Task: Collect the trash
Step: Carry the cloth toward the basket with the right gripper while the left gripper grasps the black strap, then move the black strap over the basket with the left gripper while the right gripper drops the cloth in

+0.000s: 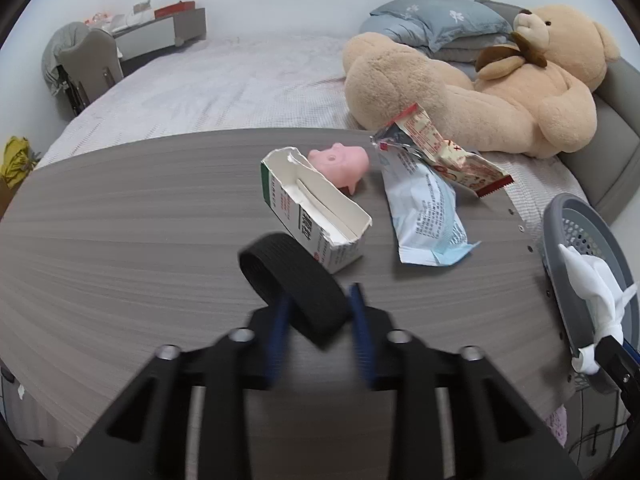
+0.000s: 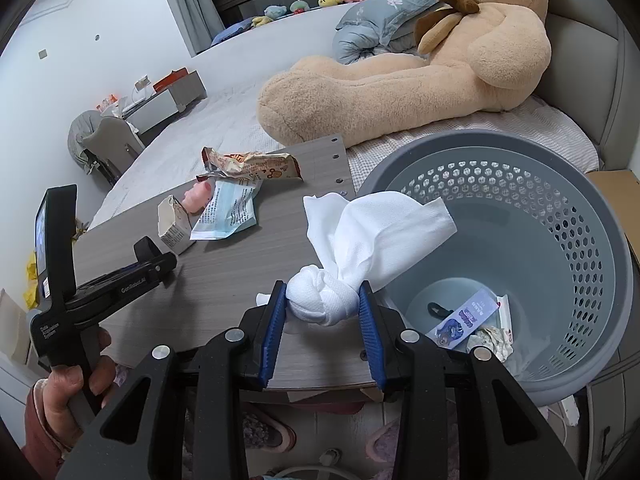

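Observation:
My left gripper [image 1: 320, 297] is shut on a black ribbed band [image 1: 288, 268], held just above the grey wood table [image 1: 120, 240]. Beyond it lie a torn white carton [image 1: 320, 216], a blue-white wrapper [image 1: 424, 216] and a red-beige snack wrapper [image 1: 436, 148]. My right gripper [image 2: 323, 292] is shut on the knot of a white tissue [image 2: 380, 232], at the table's right edge beside the rim of the grey perforated basket [image 2: 616, 280]. Several scraps [image 2: 464, 320] lie at the basket's bottom.
A pink pig toy [image 1: 344, 162] sits behind the carton. A big teddy bear [image 1: 500, 96] and pillows [image 1: 432, 24] lie on the bed behind the table. A person's hand [image 2: 72, 376] holds the left gripper's handle. Slippers [image 2: 264, 432] are on the floor under the table.

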Tool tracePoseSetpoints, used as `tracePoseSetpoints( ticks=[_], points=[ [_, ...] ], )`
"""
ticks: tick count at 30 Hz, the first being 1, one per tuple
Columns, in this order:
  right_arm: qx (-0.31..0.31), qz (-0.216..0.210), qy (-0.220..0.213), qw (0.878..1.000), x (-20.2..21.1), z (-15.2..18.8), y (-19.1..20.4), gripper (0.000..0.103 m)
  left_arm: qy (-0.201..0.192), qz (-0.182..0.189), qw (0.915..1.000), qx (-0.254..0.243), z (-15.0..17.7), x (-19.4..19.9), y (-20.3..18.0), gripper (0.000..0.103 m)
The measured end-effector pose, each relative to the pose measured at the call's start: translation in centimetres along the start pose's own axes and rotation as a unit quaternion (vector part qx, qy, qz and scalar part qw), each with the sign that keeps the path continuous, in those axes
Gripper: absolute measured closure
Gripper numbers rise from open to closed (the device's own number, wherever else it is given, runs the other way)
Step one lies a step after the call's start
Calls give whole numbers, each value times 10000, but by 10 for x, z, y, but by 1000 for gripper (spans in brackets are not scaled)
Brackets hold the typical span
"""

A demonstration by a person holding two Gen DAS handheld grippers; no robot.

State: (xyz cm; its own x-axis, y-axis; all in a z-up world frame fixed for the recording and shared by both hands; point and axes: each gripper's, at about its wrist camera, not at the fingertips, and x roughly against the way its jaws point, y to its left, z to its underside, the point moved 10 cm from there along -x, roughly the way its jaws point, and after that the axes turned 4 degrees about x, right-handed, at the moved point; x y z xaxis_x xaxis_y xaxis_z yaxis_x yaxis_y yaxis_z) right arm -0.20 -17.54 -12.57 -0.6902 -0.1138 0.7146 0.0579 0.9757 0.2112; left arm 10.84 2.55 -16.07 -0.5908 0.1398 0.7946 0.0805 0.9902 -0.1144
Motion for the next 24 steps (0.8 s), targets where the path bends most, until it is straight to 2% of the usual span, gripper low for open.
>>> tracePoseSetpoints(
  ticks=[7,15,24],
  points=[
    [-15,-3,-74,10000,7,-2,0,68,-104,95,9998,-112,5,20,0,92],
    [-33,0,-247,9997,25,-1,-3,68,-197,258,9990,-313,9,46,-9,92],
    [-189,94,-526,9984,55,4,-25,68,-451,630,9943,-734,12,84,-50,92]
  ],
)
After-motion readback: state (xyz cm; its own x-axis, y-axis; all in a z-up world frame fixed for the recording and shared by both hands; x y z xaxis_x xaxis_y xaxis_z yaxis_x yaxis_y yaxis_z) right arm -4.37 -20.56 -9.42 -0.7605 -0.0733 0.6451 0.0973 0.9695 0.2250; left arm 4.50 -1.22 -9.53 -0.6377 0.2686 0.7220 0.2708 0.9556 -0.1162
